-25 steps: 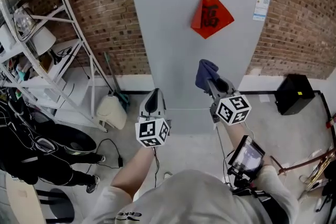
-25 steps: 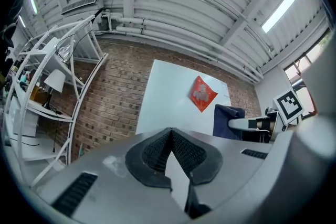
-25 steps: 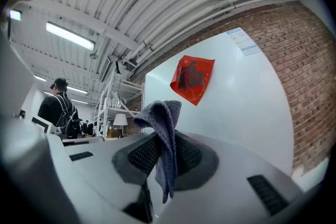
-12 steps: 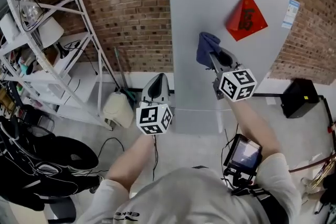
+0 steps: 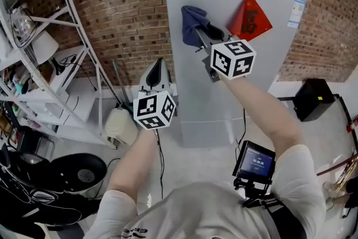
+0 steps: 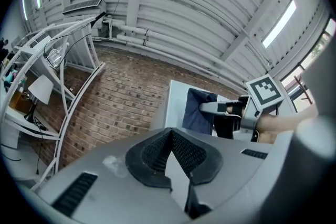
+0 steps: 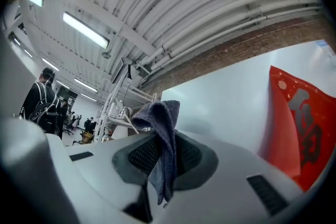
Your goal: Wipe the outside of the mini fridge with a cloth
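Moved up: cloth [image 5: 191,17] now at mini fridge's [image 5: 224,87] upper left corner.
My right gripper [image 5: 199,32] clamps it against the door; my left gripper [image 5: 159,63], jaws together, empty, hangs beside the left edge.

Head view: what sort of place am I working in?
Likely a workshop or converted industrial space: bare brick wall behind the fridge, a white metal rack of lamps and clutter, a ribbed metal ceiling with strip lights.
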Tool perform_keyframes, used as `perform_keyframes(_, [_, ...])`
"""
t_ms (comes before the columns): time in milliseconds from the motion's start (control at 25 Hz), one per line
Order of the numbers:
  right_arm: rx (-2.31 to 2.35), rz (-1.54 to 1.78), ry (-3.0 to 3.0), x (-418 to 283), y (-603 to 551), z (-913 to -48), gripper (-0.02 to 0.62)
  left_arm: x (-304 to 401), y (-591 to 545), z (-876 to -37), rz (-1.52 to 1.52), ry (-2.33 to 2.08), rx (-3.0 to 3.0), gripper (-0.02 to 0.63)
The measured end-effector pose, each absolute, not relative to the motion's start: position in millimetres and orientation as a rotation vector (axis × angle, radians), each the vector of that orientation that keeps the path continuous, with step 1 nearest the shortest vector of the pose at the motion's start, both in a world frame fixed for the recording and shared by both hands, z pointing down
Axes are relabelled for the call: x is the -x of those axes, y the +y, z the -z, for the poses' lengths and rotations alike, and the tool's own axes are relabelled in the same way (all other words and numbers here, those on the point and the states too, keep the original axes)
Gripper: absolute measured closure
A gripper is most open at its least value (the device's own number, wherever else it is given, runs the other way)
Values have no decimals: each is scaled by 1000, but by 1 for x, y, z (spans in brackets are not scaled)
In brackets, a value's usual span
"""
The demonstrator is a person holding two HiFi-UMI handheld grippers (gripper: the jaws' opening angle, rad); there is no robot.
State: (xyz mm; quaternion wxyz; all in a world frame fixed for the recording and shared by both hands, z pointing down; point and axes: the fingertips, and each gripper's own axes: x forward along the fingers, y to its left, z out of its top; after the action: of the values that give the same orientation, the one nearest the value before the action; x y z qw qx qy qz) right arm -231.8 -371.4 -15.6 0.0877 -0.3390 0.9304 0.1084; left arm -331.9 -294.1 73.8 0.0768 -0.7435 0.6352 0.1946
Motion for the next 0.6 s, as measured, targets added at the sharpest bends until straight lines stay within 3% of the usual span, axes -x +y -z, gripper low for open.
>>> perform_keyframes(600, [1054,-318,2728,255,-402,75,537,334,-315,-46,-577,1910,2158,603])
